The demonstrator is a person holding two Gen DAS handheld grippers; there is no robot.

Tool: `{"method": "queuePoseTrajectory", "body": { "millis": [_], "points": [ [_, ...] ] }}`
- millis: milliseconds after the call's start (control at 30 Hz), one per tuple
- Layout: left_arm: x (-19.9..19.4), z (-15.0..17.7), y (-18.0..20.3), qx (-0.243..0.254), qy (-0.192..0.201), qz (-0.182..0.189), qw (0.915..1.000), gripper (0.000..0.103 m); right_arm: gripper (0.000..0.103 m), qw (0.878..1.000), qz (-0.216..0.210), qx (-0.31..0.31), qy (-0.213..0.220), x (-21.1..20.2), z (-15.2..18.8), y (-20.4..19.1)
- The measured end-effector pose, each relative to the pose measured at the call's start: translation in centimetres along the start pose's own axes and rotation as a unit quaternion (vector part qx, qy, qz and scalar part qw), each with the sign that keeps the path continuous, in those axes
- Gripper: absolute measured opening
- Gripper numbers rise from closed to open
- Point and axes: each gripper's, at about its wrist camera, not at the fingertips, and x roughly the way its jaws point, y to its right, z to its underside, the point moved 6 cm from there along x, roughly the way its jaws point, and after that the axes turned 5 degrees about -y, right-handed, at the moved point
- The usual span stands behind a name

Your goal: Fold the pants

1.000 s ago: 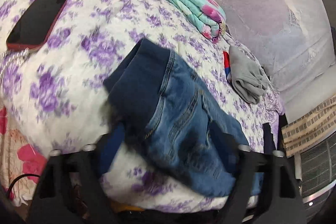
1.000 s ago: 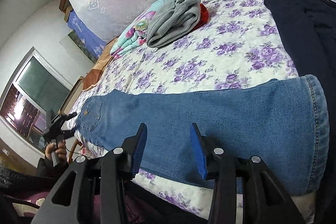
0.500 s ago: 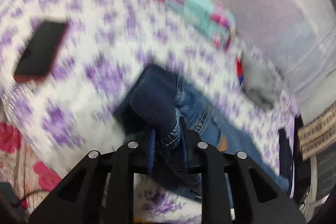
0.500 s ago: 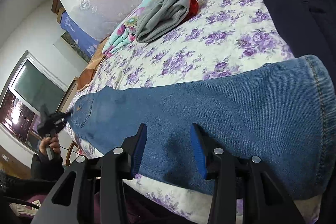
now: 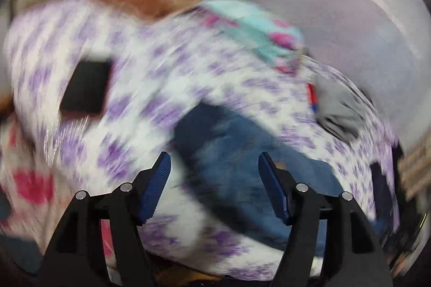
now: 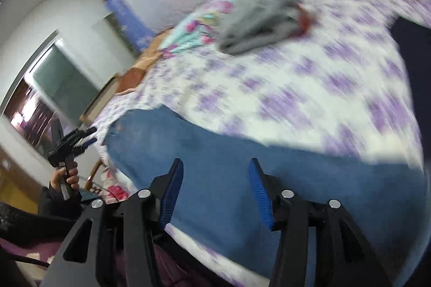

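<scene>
Bed: floral bedspread [image 6: 309, 87] carries everything, giving a flat folding surface.
Right gripper [image 6: 215, 174]: fingers spread, empty, low over jeans.
Left gripper [image 5: 214, 168]: fingers spread, empty.
Jeans [image 6: 242, 168]: lower frame, laid lengthwise.
Far: grey garment [image 6: 258, 25], upper centre.

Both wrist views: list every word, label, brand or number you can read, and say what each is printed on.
No text can be read in either view.
Blue denim jeans: a small brown mark near the waist, too blurred to read.
Black rectangular phone: dark screen, nothing legible.
Purple-flowered white bedspread: floral pattern only, no lettering.
Left hand-held gripper: a pale patch low on its body, too small to read.
</scene>
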Motion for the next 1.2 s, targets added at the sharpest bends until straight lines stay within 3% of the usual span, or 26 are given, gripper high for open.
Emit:
{"method": "queuePoseTrajectory", "body": {
  "millis": [133,200,267,300,400,500,567,667,700,833,867,900,933,1000,1033,1100,1200],
  "points": [
    [1.8,1.2,10.0,0.114,-0.029,0.066,0.9909,0.069,0.052,0.997,-0.067,-0.013,-0.039,4.8,-5.0,-3.2],
    [5.1,3.1,13.1,0.149,-0.065,0.065,0.9845,0.069,0.052,0.993,-0.089,-0.006,-0.073,9.0,-7.7,-4.1],
    [8.7,5.8,13.3,0.155,-0.139,0.053,0.9766,0.069,0.058,0.988,-0.108,0.019,-0.106,12.1,-8.9,-4.4],
    [9.7,7.0,12.7,0.158,-0.158,0.040,0.9740,0.067,0.061,0.983,-0.122,0.041,-0.131,14.1,-9.5,-4.4],
    [8.7,9.1,12.1,0.206,-0.149,0.020,0.9670,0.066,0.069,0.965,-0.151,0.075,-0.201,18.6,-9.9,-4.7],
    [7.9,9.3,11.3,0.187,-0.164,0.044,0.9676,0.065,0.069,0.948,-0.165,0.084,-0.259,21.8,-9.5,-5.4],
    [7.8,9.2,11.2,0.184,-0.170,0.050,0.9667,0.063,0.071,0.930,-0.203,0.095,-0.291,22.8,-9.0,-6.7],
    [7.5,8.8,11.8,0.194,-0.172,0.055,0.9642,0.064,0.073,0.910,-0.244,0.084,-0.324,23.1,-8.6,-8.9],
    [7.5,8.3,12.0,0.194,-0.167,0.060,0.9649,0.064,0.082,0.904,-0.251,0.078,-0.337,23.4,-8.4,-9.5],
    [8.3,5.0,12.7,0.180,-0.132,0.082,0.9714,0.073,0.086,0.895,-0.265,0.093,-0.347,25.2,-8.4,-9.9],
    [9.2,4.9,12.5,0.179,-0.139,0.072,0.9714,0.073,0.080,0.894,-0.268,0.101,-0.343,25.9,-8.5,-10.0],
    [10.2,5.2,12.0,0.170,-0.155,0.064,0.9712,0.072,0.067,0.899,-0.267,0.105,-0.329,26.2,-8.9,-9.8],
    [11.0,5.6,11.7,0.164,-0.165,0.061,0.9707,0.072,0.063,0.913,-0.255,0.108,-0.301,26.3,-9.6,-9.3],
    [11.0,6.6,12.0,0.194,-0.154,0.044,0.9679,0.072,0.043,0.923,-0.241,0.114,-0.278,26.5,-10.2,-8.5],
    [10.9,6.8,11.9,0.198,-0.153,0.041,0.9673,0.072,0.038,0.927,-0.235,0.111,-0.272,26.6,-10.2,-8.1],
    [10.6,7.0,11.5,0.189,-0.154,0.052,0.9683,0.072,0.015,0.931,-0.225,0.105,-0.268,26.5,-10.1,-7.5],
    [10.3,7.3,11.0,0.183,-0.158,0.061,0.9683,0.072,0.015,0.932,-0.221,0.118,-0.263,26.2,-10.4,-6.2]
  ]
}}
